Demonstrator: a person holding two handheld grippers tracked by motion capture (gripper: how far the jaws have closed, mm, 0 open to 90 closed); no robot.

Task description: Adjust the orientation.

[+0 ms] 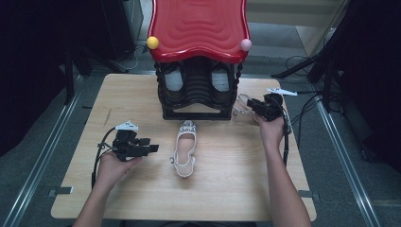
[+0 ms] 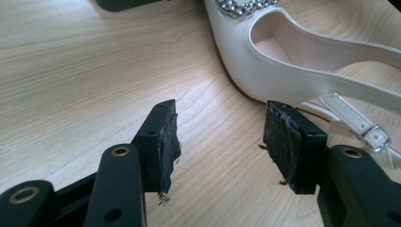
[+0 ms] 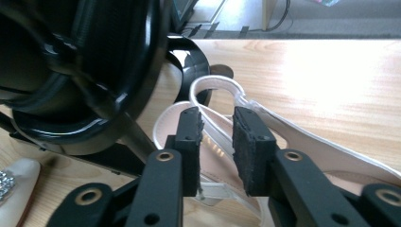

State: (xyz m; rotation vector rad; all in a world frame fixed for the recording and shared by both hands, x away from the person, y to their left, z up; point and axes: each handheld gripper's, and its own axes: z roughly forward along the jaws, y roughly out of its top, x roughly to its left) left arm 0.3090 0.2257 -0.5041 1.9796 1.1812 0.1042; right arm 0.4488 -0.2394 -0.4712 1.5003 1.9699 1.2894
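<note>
Nearest the person, the left hand [image 1: 111, 166] rests on the wooden table [image 1: 227, 189] and holds the left gripper [image 1: 152, 148] low and level, aimed toward the middle. In the left gripper view its jaws stand wide apart with bare wood between the worn pads [image 2: 166, 142] and nothing gripped. Just beyond the tips lies a white shoe [image 1: 184, 150] flat on the table, toe pointing away from the person, a sparkly buckle [image 2: 241, 6] on its front and a thin strap with a small metal clasp [image 2: 377, 137] at the heel. Farther back and to the right, the right hand [image 1: 272, 130] holds the right gripper [image 1: 250, 105] beside the foot of a black shoe rack [image 1: 198, 101]. In the right gripper view its jaws stand narrowly apart with the heel strap [image 3: 215, 90] of a second white shoe [image 3: 321, 146] running between them; the pads do not clearly press on it, and the shoe lies on its side on the table against the rack's base. At the far edge the rack stands upright with a pair of dark shoes [image 1: 172, 82] inside, under a wavy red top [image 1: 198, 26] that carries a yellow ball [image 1: 152, 42] at one front corner and a pink ball [image 1: 246, 45] at the other.
</note>
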